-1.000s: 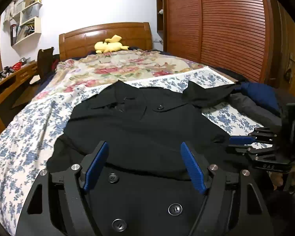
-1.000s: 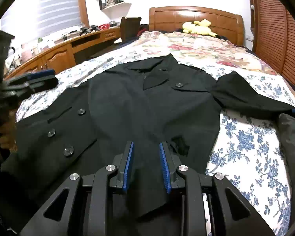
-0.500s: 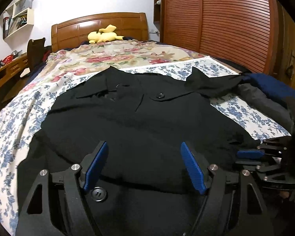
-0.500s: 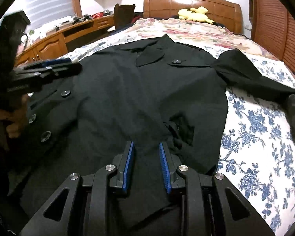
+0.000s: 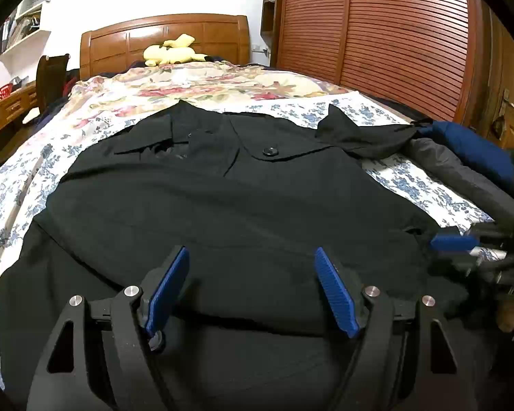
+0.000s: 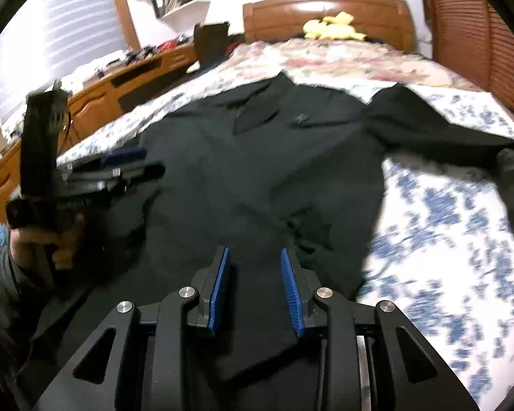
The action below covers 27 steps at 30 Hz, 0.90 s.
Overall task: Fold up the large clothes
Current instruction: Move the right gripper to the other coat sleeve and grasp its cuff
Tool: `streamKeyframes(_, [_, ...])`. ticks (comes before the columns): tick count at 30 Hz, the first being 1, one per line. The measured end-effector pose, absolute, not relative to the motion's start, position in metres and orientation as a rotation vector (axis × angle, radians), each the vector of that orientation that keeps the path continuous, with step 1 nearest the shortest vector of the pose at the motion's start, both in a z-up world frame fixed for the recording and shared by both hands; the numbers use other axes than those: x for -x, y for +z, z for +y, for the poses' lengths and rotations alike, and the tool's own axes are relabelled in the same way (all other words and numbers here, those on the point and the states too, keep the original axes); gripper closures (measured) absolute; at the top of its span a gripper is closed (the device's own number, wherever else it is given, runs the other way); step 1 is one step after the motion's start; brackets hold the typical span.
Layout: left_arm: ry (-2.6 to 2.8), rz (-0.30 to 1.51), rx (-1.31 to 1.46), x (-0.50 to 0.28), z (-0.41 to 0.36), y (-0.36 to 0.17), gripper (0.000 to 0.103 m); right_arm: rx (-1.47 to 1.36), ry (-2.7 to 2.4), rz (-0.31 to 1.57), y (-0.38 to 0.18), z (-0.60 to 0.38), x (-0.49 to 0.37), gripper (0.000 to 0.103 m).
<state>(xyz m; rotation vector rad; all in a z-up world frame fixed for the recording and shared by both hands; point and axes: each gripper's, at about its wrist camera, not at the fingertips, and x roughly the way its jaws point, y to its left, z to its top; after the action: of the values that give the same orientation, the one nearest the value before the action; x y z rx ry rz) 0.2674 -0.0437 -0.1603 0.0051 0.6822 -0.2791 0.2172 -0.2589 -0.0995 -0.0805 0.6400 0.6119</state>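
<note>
A large black coat (image 5: pixel 222 205) lies front up on the bed, collar toward the headboard, one sleeve (image 5: pixel 366 137) stretched out to the right. My left gripper (image 5: pixel 251 251) hovers open and wide over the coat's lower part, with nothing between its blue pads. Its side shows in the right wrist view as the left gripper (image 6: pixel 130 157), held by a hand (image 6: pixel 61 243). My right gripper (image 6: pixel 254 250) is low over the coat (image 6: pixel 257 171) near its right hem. Its jaws are opening; cloth lies under the gap, and the pads do not press on it.
The bed has a blue-flowered sheet (image 5: pixel 428 185) and a floral quilt farther back. A yellow plush toy (image 5: pixel 171 53) sits by the headboard. Dark blue and grey garments (image 5: pixel 469 150) lie at the bed's right edge. A wooden wardrobe (image 5: pixel 394 34) stands right, a desk (image 6: pixel 120 85) left.
My left gripper has sunk closer to the coat, and the buttons under it have slid out of sight. The right gripper's jaws have widened a little, and its view is now blurred by motion.
</note>
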Motion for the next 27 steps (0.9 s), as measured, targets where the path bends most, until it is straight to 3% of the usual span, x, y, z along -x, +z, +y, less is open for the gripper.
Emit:
streamKeyframes(5, [-0.281,0.687,-0.001,-0.269,-0.043,-0.161,0.026,0.097,0.487,0.562,-0.073,-0.29,-0.23,0.051])
streamKeyframes(13, [-0.281,0.68,-0.008,-0.269,-0.043,-0.161,0.026,0.095,0.265,0.552,-0.049,-0.339,-0.293,0.05])
streamKeyframes(27, [-0.291,0.673,-0.006,-0.266,-0.042,-0.16,0.026,0.003,0.118,0.668,-0.065,-0.342,-0.404,0.05])
